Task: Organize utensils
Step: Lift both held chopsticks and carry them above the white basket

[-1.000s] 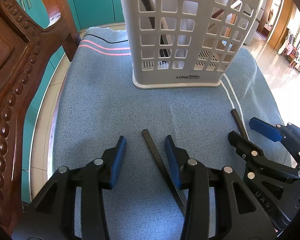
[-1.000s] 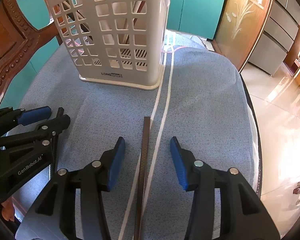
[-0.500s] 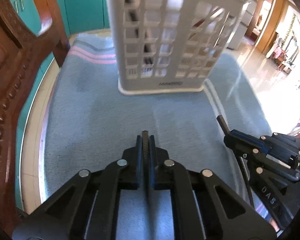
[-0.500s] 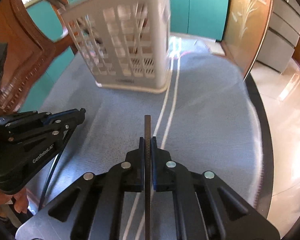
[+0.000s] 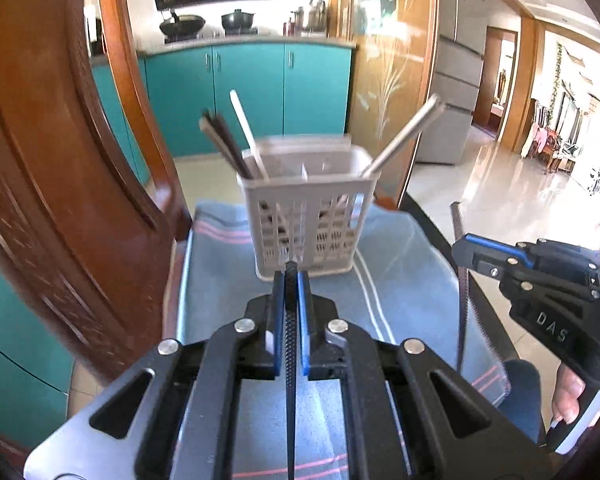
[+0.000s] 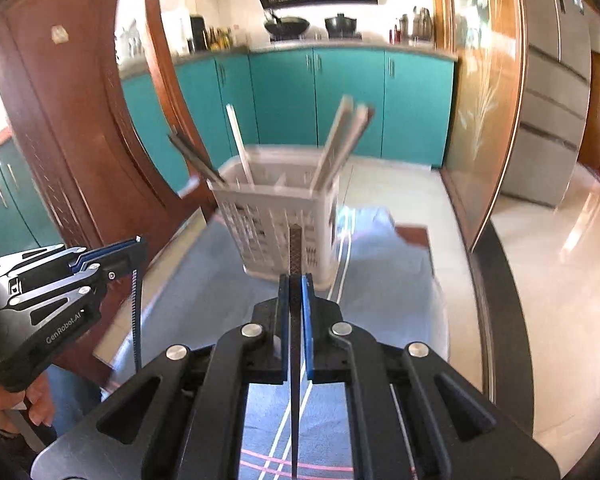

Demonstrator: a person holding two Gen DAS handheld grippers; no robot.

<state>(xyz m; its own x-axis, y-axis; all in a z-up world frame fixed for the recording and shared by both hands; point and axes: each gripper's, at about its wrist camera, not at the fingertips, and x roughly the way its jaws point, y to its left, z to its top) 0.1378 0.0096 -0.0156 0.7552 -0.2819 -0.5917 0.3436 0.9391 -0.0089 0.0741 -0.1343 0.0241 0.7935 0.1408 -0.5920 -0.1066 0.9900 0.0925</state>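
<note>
My left gripper point(image 5: 291, 280) is shut on a black chopstick point(image 5: 290, 344), lifted above the blue cloth. My right gripper point(image 6: 296, 280) is shut on another black chopstick point(image 6: 295, 252), also lifted. Each gripper shows in the other's view: the right one point(image 5: 466, 246) with its chopstick point(image 5: 462, 304) hanging down, the left one point(image 6: 134, 246) with its chopstick point(image 6: 136, 312). The white slotted utensil basket point(image 5: 306, 224) stands ahead on the cloth, also seen in the right wrist view point(image 6: 276, 220). It holds dark chopsticks point(image 5: 224, 142), a white stick point(image 5: 246, 134) and pale utensils point(image 5: 404, 136).
A carved wooden chair back point(image 5: 60, 184) rises close on the left, also in the right wrist view point(image 6: 80, 128). The blue cloth point(image 5: 404, 292) covers the table. Teal kitchen cabinets point(image 5: 244, 92) and a tiled floor point(image 5: 512, 200) lie beyond.
Both grippers closed on the chopsticks lying on the cloth, then lifted them and tilted up. The basket now looks farther off and lower, with its top opening visible.
</note>
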